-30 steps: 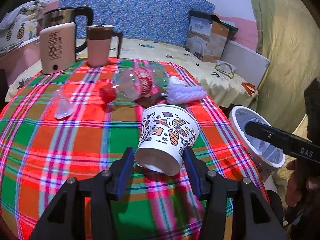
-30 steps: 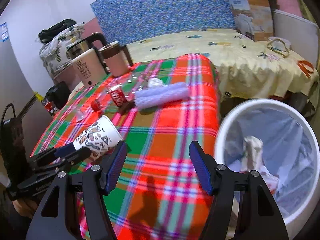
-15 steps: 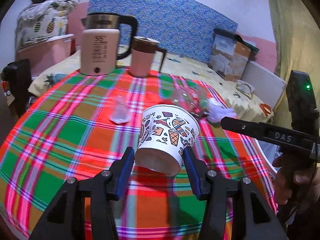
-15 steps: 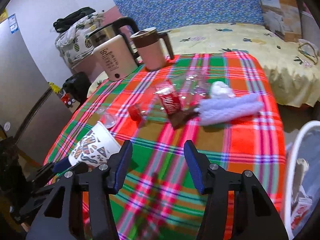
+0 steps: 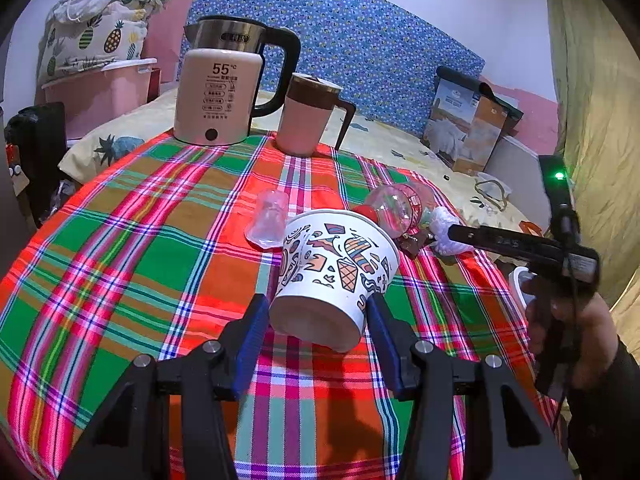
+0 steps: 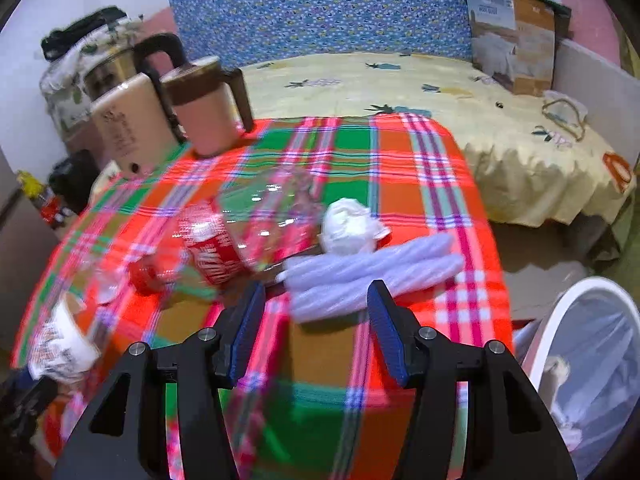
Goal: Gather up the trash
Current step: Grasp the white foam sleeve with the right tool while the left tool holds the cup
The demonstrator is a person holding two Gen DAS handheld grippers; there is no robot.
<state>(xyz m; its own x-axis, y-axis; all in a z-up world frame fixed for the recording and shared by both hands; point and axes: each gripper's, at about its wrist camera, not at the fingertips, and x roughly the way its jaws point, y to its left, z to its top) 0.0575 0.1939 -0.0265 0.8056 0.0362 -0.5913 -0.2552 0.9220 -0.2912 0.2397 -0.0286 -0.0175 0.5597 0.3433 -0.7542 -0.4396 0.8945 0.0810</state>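
While the left tongs (image 5: 316,320) clench the patterned paper cup (image 5: 334,272) above the worktop's (image 5: 120,240) near edge, the right tongs (image 6: 316,320) hang released, empty, over the folded lilac cloth (image 6: 372,270).

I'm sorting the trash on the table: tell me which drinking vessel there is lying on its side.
The clear plastic bottle with the red label and cap lies on its side on the plaid cloth; the pink mug stands upright, and the patterned paper cup is in the left tongs.
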